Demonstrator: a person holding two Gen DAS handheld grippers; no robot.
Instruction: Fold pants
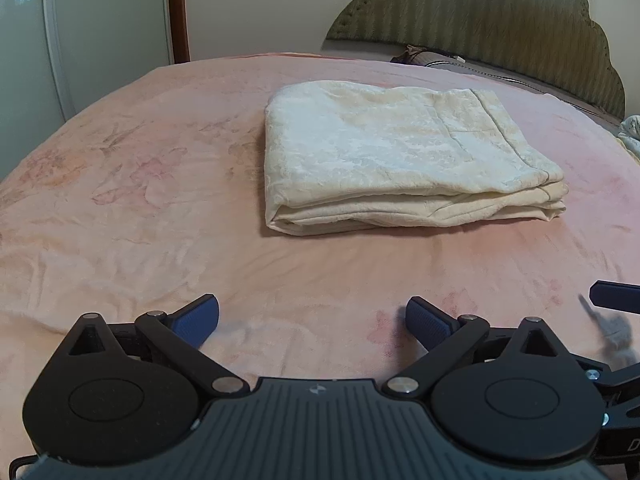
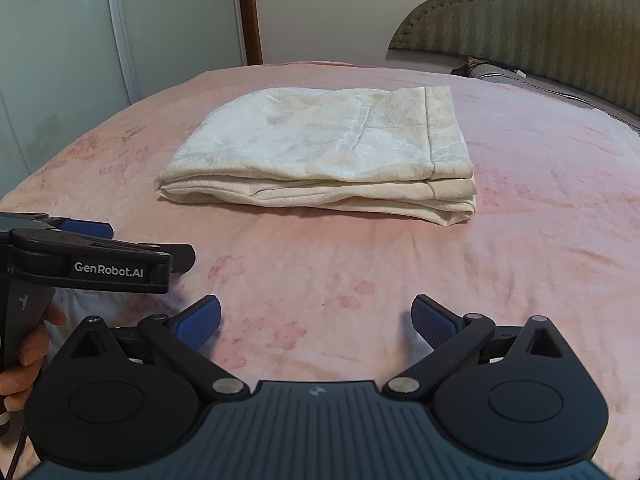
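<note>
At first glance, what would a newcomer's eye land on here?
The cream folded pants lie in a neat stack mid-bed on the pink floral blanket. Nearer the cameras, the left gripper and the right gripper both hover open and empty above the blanket. A green scalloped headboard rises behind.

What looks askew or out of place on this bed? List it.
Nothing stands out. The cream pants lie in a neat folded stack on the pink bedspread, layers roughly aligned. The left gripper and right gripper are both open and clear of it.
</note>
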